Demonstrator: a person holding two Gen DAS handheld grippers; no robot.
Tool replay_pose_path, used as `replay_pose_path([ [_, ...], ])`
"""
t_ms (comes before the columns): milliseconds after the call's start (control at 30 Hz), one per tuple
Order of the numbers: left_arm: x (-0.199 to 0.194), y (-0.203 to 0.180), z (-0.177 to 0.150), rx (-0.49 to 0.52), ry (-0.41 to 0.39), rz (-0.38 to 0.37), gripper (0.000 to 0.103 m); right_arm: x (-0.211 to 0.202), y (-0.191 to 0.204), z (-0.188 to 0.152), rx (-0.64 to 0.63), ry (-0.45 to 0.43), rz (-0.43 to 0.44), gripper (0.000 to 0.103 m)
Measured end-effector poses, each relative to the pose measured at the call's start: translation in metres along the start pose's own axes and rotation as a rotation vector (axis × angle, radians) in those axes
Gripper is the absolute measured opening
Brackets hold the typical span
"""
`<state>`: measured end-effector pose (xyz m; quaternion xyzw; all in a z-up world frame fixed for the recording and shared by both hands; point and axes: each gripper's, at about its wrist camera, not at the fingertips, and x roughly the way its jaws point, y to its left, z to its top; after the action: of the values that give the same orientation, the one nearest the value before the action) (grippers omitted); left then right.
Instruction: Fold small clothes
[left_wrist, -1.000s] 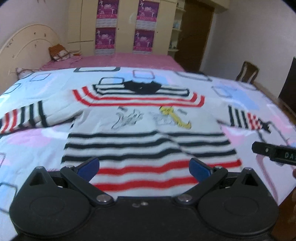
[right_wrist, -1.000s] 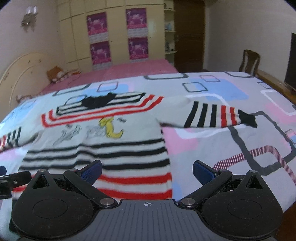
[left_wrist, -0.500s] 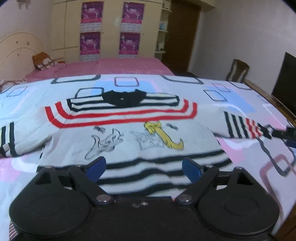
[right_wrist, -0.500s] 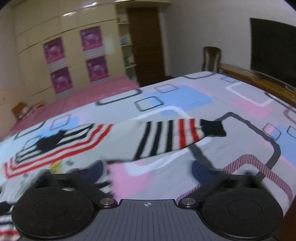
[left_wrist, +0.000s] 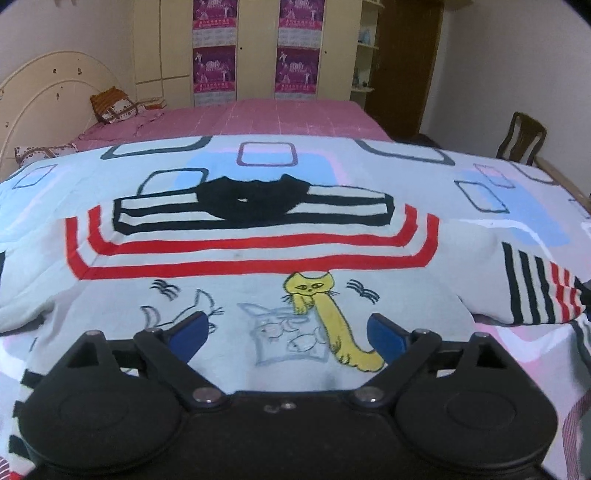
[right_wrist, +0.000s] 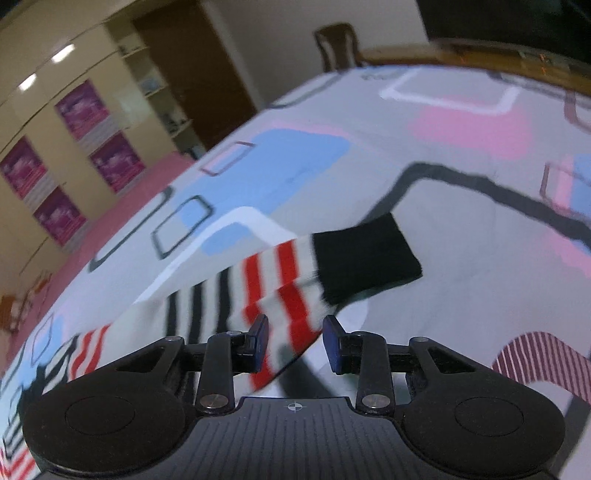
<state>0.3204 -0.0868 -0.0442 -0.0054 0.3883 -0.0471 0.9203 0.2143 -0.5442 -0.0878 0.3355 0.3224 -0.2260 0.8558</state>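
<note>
My left view is evenly lit by soft indoor light and fairly sharp, with fisheye bending and dark corners. My right view is tilted and smeared by motion blur; ceiling lights glare on the wardrobe (right_wrist: 70, 110), and the striped sleeve (right_wrist: 280, 280) looks soft.

Small white sweater (left_wrist: 258, 280) spread flat, front up, on the patterned bedspread (left_wrist: 524, 206). Black collar (left_wrist: 251, 199) at the far end, black and red stripes across the shoulders, yellow cat drawing on the chest. Right sleeve (right_wrist: 258, 288) stretched outward, striped black and red, ending in a black cuff (right_wrist: 364, 258).
</note>
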Motion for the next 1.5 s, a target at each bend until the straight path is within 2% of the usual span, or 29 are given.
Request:
replay_pose_path([
  [167, 0.012, -0.009, 0.002, 0.000, 0.027, 0.012, 0.093, 0.019, -0.024, 0.003, 0.088, 0.050, 0.002, 0.034],
  [333, 0.011, -0.003, 0.005, -0.010, 0.028, 0.026, 0.092, 0.018, -0.026, 0.003, 0.065, 0.021, 0.009, 0.033],
  [367, 0.010, 0.002, 0.005, -0.017, 0.026, 0.036, 0.091, 0.018, -0.025, 0.002, 0.049, 0.013, 0.002, 0.029],
  [433, 0.008, 0.012, 0.006, -0.023, 0.025, 0.058, 0.090, 0.021, -0.022, 0.003, 0.011, 0.005, -0.017, 0.014],
  [467, 0.009, 0.017, 0.007, -0.024, 0.027, 0.070, 0.090, 0.022, -0.018, 0.005, -0.007, 0.003, -0.016, 0.007],
  [533, 0.012, 0.030, 0.006, -0.025, 0.052, 0.078, 0.091, 0.019, -0.001, 0.004, -0.094, -0.031, -0.017, 0.007],
  [700, 0.009, 0.066, 0.004, -0.057, 0.065, 0.074, 0.090, -0.006, 0.070, -0.015, -0.275, -0.084, 0.106, 0.007],
  [867, 0.007, 0.103, 0.004, -0.116, 0.047, 0.005, 0.078, -0.020, 0.163, -0.065, -0.453, -0.050, 0.275, 0.007],
  [1100, 0.000, 0.161, 0.002, -0.200, 0.026, -0.051, 0.073, -0.027, 0.279, -0.177, -0.746, 0.059, 0.455, 0.007],
  [1233, 0.000, 0.183, -0.001, -0.207, 0.038, -0.068, 0.073, -0.019, 0.313, -0.235, -0.847, 0.138, 0.483, 0.007],
  [1333, 0.003, 0.191, -0.003, -0.200, 0.048, -0.080, 0.079, -0.009, 0.322, -0.261, -0.870, 0.193, 0.474, 0.007],
  [1367, 0.004, 0.192, -0.003, -0.200, 0.049, -0.086, 0.083, -0.011, 0.322, -0.269, -0.889, 0.177, 0.456, 0.007],
  [1400, 0.006, 0.193, -0.003, -0.201, 0.049, -0.099, 0.087, -0.011, 0.320, -0.270, -0.904, 0.160, 0.449, 0.011],
  [1433, 0.007, 0.194, -0.003, -0.204, 0.047, -0.112, 0.089, -0.015, 0.319, -0.274, -0.917, 0.154, 0.451, 0.029],
  [1467, 0.010, 0.192, -0.001, -0.205, 0.046, -0.128, 0.091, -0.018, 0.320, -0.275, -0.924, 0.157, 0.463, 0.040],
  [1500, 0.012, 0.190, 0.000, -0.205, 0.045, -0.147, 0.091, -0.017, 0.319, -0.269, -0.924, 0.148, 0.468, 0.063],
])
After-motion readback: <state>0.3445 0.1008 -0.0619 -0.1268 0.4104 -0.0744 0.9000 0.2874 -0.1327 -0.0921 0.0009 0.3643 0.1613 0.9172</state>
